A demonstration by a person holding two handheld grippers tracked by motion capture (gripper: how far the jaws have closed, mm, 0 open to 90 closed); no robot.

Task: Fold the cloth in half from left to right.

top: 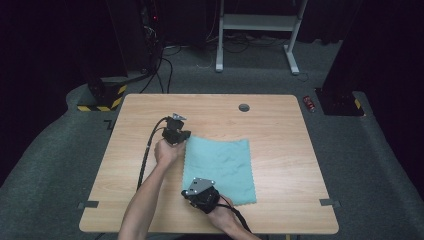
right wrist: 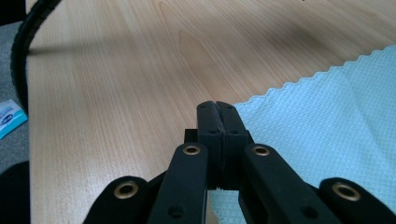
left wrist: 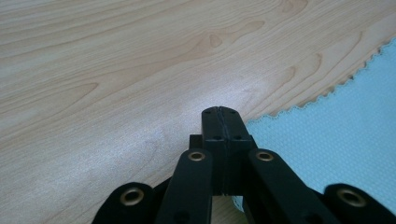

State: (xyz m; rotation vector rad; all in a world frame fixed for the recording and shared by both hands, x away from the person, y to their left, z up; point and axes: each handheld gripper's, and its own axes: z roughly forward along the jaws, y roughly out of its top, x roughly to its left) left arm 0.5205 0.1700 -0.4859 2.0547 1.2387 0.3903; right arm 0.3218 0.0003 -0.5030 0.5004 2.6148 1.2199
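Note:
A teal cloth (top: 220, 167) lies flat on the wooden table (top: 280, 130), left of its middle. My left gripper (top: 186, 137) is at the cloth's far left corner. In the left gripper view its jaws (left wrist: 218, 112) are pressed together where the scalloped edge of the cloth (left wrist: 336, 130) runs in under them. My right gripper (top: 187, 190) is at the near left corner. Its jaws (right wrist: 217, 106) are likewise closed at the cloth's (right wrist: 327, 126) edge. Both corners are hidden by the pads.
A round cable hole (top: 244, 107) sits near the table's far edge. Grey tape marks (top: 88, 204) (top: 329, 202) lie by the near corners. The left gripper's black cable (right wrist: 21, 51) curves over the table's left side. A white desk frame (top: 257, 22) stands on the floor beyond.

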